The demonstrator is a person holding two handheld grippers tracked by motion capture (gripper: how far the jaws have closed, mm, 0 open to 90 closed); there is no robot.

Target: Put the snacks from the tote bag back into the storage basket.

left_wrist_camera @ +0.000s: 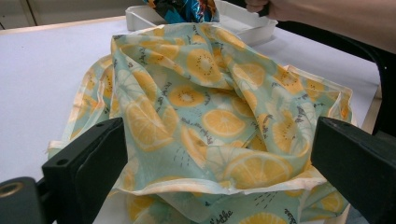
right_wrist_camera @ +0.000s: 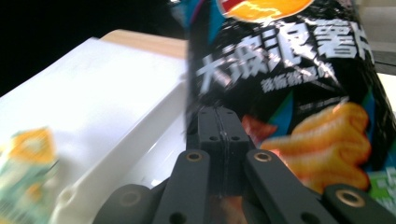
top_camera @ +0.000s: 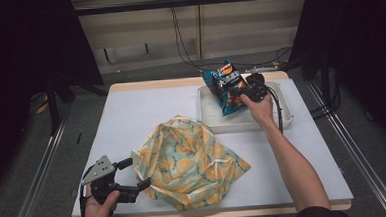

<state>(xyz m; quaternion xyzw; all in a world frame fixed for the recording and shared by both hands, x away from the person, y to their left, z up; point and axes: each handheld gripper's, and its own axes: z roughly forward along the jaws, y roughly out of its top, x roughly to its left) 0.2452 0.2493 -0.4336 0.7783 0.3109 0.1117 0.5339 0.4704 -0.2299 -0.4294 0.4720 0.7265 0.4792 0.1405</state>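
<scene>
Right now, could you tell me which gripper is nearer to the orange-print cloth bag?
Left. The left gripper sits open at the orange-print cloth bag's near-left edge, jaws straddling it. The right gripper is farther back over the white tray, shut on the chip bag.

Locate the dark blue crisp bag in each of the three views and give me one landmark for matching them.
High view: the dark blue crisp bag stands upper right of centre, over the white plastic tray, pinched by the right claw.
Left gripper view: its lower end shows at the top edge, beyond the orange-slice patterned cloth bag.
Right gripper view: it covers the upper right, clamped in the shut jaws.
Shared landmark: the white tray.
</scene>
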